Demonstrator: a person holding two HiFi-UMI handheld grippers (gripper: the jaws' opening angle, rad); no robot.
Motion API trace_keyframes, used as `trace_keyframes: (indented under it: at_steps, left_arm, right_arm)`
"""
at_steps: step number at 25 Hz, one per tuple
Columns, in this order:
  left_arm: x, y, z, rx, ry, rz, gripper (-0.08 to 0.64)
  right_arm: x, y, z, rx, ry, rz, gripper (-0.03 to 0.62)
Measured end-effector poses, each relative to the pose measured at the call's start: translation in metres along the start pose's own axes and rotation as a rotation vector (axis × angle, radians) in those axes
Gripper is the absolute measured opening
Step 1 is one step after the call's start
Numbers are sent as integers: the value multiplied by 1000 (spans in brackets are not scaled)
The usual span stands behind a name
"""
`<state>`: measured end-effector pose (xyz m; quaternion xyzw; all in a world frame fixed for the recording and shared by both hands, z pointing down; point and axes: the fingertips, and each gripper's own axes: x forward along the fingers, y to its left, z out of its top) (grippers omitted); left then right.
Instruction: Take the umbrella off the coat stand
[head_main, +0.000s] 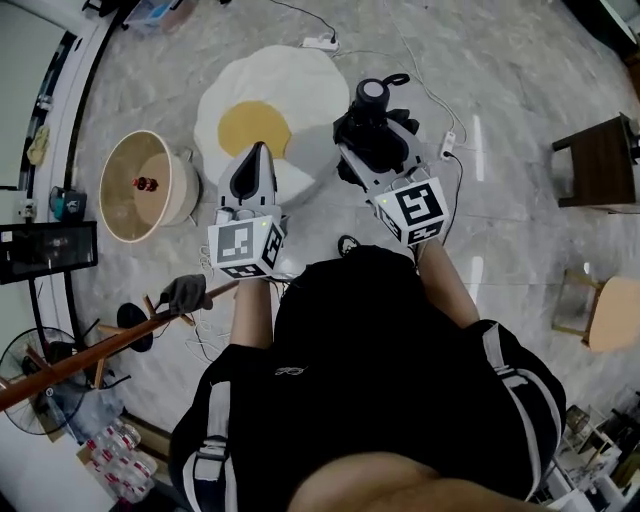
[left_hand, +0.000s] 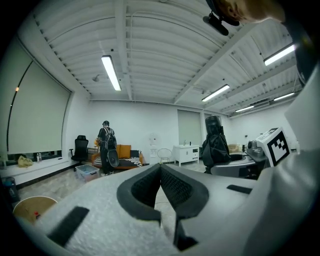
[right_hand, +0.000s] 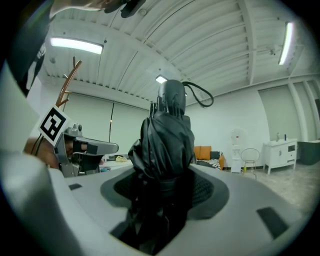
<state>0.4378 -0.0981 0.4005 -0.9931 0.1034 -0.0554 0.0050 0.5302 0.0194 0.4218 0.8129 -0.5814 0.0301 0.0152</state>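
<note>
The black folded umbrella (head_main: 372, 118) stands upright between the jaws of my right gripper (head_main: 378, 142), which is shut on its bunched fabric. In the right gripper view the umbrella (right_hand: 167, 134) fills the middle, its wrist loop curling off the top, with the right gripper (right_hand: 165, 176) closed round its lower part. My left gripper (head_main: 258, 152) hovers just left of it, shut with nothing in it; its pads meet at the tip (left_hand: 160, 167). The wooden coat stand (head_main: 95, 352) leans at lower left behind both grippers, and its forked top (right_hand: 70, 80) shows in the right gripper view.
A fried-egg-shaped rug (head_main: 265, 110) lies on the marble floor ahead, with a round tub (head_main: 150, 185) to its left. A dark side table (head_main: 600, 160) and a pale stool (head_main: 605, 312) stand at the right. A fan (head_main: 40, 392) sits near the stand. A person (left_hand: 106, 147) stands far off.
</note>
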Motion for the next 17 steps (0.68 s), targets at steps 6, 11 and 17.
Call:
trace_keyframes:
  at_steps: [6,11,17]
  left_arm:
    - [-3,18,-5,-6,15,33,-3]
    - [2,19,-13,-24,33,34,-3]
    - [5,8,-16,-36,49,16,-3]
  right_arm:
    - [21,17,-1,-2,2,50,259]
    - [26,19,-2,-12,8,66,259]
    - [23,12,-2,-3,15,57,259]
